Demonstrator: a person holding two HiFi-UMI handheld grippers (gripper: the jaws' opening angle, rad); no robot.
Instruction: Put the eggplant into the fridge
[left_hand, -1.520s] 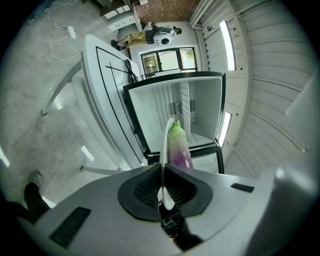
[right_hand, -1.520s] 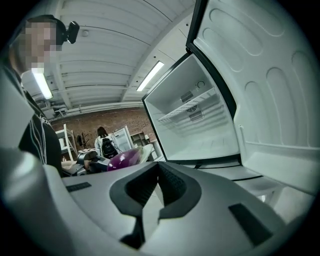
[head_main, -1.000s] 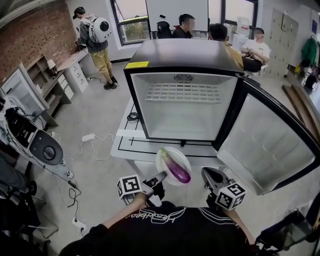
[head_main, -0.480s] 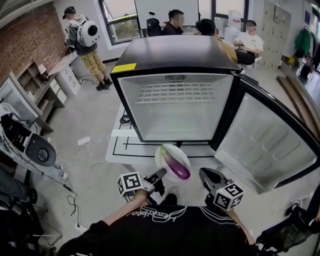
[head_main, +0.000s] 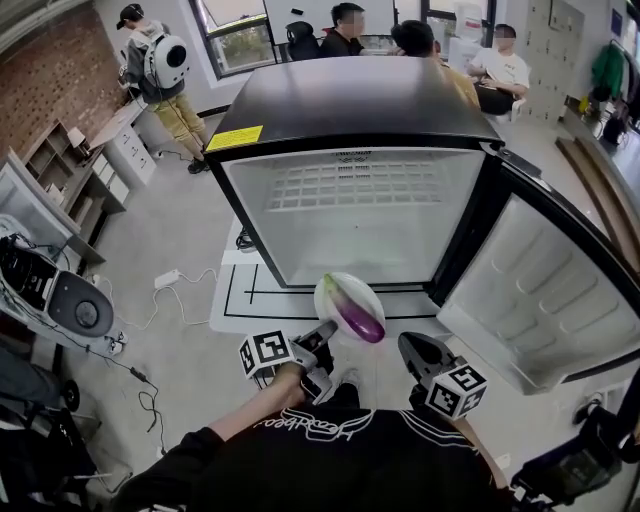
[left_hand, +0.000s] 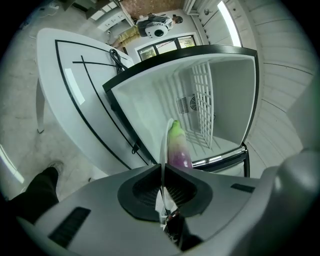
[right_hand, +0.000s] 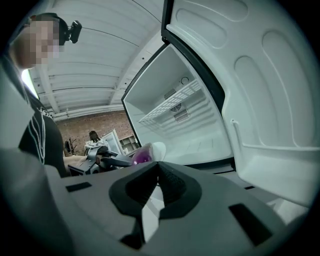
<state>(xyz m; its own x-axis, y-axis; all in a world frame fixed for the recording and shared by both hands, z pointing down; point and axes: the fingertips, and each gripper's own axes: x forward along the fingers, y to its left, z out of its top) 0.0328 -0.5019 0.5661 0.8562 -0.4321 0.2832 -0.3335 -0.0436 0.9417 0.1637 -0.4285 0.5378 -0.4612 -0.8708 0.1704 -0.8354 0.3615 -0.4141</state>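
Note:
A purple eggplant (head_main: 359, 317) with a green stem lies on a small white plate (head_main: 338, 295). My left gripper (head_main: 325, 333) is shut on the plate's near rim and holds it level in front of the open fridge (head_main: 350, 215). In the left gripper view the plate's rim (left_hand: 164, 145) runs edge-on between the jaws, with the eggplant (left_hand: 178, 147) beyond it. My right gripper (head_main: 411, 349) hangs to the right of the plate, shut with nothing in it; in its own view the jaws (right_hand: 156, 167) meet at the tips, and the eggplant (right_hand: 142, 155) shows to the left.
The fridge is empty inside, with a wire shelf (head_main: 365, 185) near the top. Its door (head_main: 535, 290) stands swung open to the right. The fridge sits on a white table (head_main: 240, 295). Several people are behind it, and cables and a machine (head_main: 75, 310) are on the floor at left.
The fridge opening has grown nearer and larger in the head view. My left gripper has carried the plate and eggplant toward it, and the right gripper has followed a little.

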